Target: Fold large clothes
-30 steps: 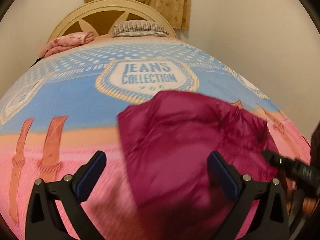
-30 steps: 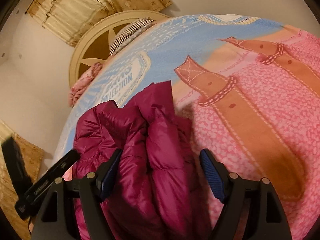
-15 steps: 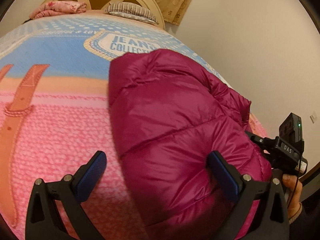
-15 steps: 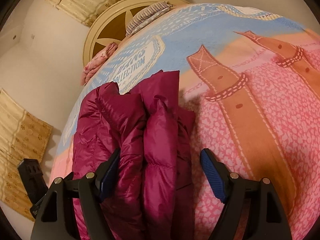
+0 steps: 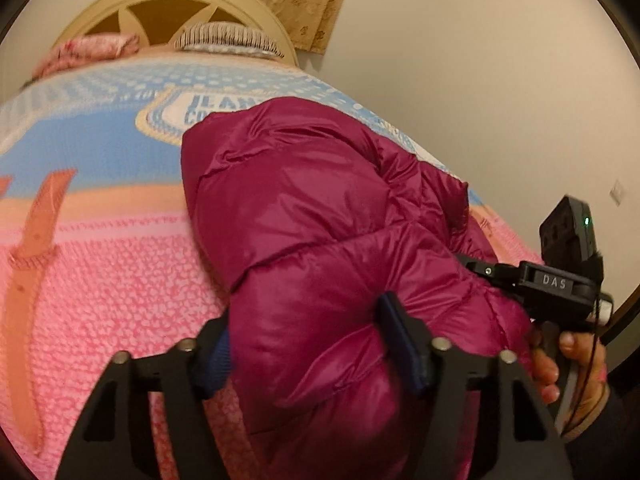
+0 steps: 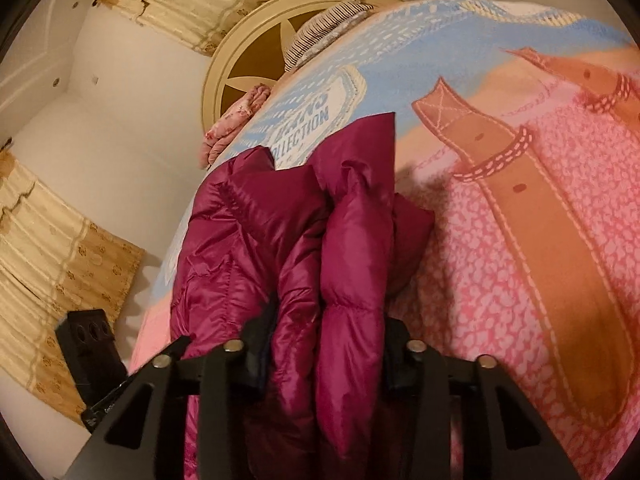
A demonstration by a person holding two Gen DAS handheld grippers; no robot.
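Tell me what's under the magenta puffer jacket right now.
The magenta quilted puffer jacket lies folded on the pink-and-blue printed bedspread, partly covering its "JEANS COLLECTION" badge. Whatever sits directly beneath the jacket's bulk is hidden.

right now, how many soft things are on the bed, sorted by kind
puffer jacket: 1, magenta, both grippers closed on it
striped pillow: 1
pink floral folded cloth: 1
printed bedspread: 1
total: 4
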